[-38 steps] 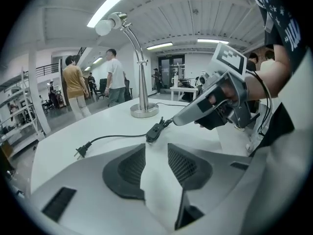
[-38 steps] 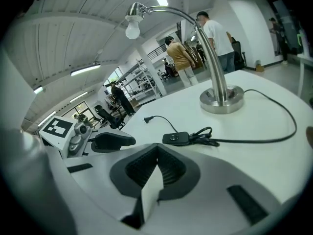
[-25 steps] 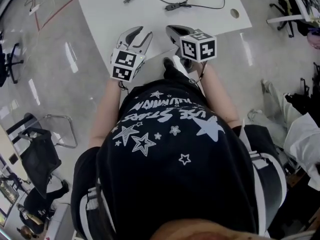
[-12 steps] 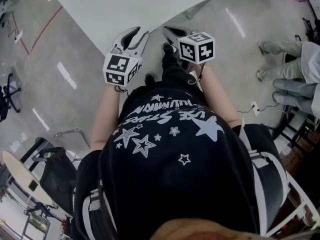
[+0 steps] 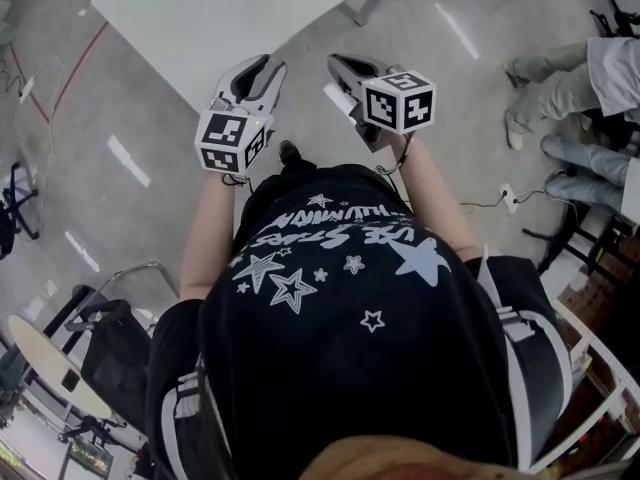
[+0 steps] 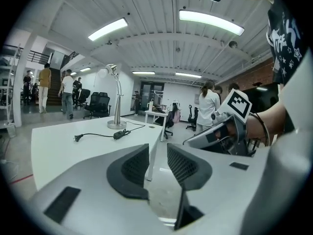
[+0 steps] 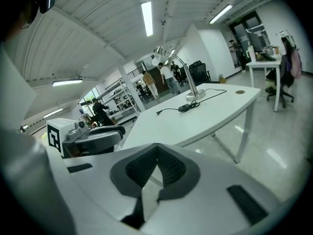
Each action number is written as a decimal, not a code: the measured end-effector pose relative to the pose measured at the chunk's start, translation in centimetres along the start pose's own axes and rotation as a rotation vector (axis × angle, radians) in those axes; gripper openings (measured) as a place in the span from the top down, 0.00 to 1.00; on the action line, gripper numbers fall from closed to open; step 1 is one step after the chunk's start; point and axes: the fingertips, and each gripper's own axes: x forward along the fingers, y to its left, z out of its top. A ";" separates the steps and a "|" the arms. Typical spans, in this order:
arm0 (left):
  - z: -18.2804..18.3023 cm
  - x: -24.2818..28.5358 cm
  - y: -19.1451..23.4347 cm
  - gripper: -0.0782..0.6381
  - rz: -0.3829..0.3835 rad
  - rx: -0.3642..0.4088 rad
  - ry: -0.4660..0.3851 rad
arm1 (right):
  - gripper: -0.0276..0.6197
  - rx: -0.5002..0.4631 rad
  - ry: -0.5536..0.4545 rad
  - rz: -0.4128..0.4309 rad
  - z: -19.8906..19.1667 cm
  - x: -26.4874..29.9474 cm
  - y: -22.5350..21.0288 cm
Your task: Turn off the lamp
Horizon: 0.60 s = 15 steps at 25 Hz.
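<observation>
The silver desk lamp (image 6: pixel 116 98) stands at the far end of the white table (image 6: pixel 63 146), its curved neck ending in a bright head. From its base a black cord runs to an inline switch (image 6: pixel 119 134) and a loose plug (image 6: pixel 77 138). The right gripper view shows the same lamp (image 7: pixel 181 72) and switch (image 7: pixel 185 107) far across the table. Short of the table's near corner, my left gripper (image 5: pixel 255 73) hangs over the floor, open, with nothing between its pads. Beside it my right gripper (image 5: pixel 338 65) has its tips touching, empty. The head view does not show the lamp.
The table (image 5: pixel 250 8) fills the top of the head view, with one leg (image 5: pixel 365 3) at its right corner. Seated people's legs (image 5: pixel 545 68) are at the right, and a black chair (image 5: pixel 100 338) at lower left. People stand beyond the table (image 6: pixel 208 104).
The table has slid up and away in the head view, taking the cord and lamp base out of sight. Both grippers, earlier over the table's edge, now hang over the floor.
</observation>
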 end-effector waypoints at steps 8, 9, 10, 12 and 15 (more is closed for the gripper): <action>1.5 -1.4 -5.2 0.78 0.043 0.051 -0.033 | 0.95 -0.005 -0.102 0.032 -1.2 -6.3 -0.3; 1.7 -1.7 -6.4 0.80 0.045 0.059 -0.039 | 0.95 -0.009 -0.097 0.034 -2.0 -7.2 -0.4; 1.8 -2.0 -7.5 0.82 0.050 0.066 -0.048 | 0.95 -0.017 -0.085 0.033 -2.9 -8.1 -0.6; 2.1 -2.5 -9.4 0.85 0.064 0.076 -0.062 | 0.95 -0.037 -0.067 0.022 -4.1 -9.8 -0.9; 2.0 -3.2 -12.0 0.88 0.074 0.086 -0.072 | 0.95 -0.045 -0.067 0.025 -5.5 -12.0 -1.1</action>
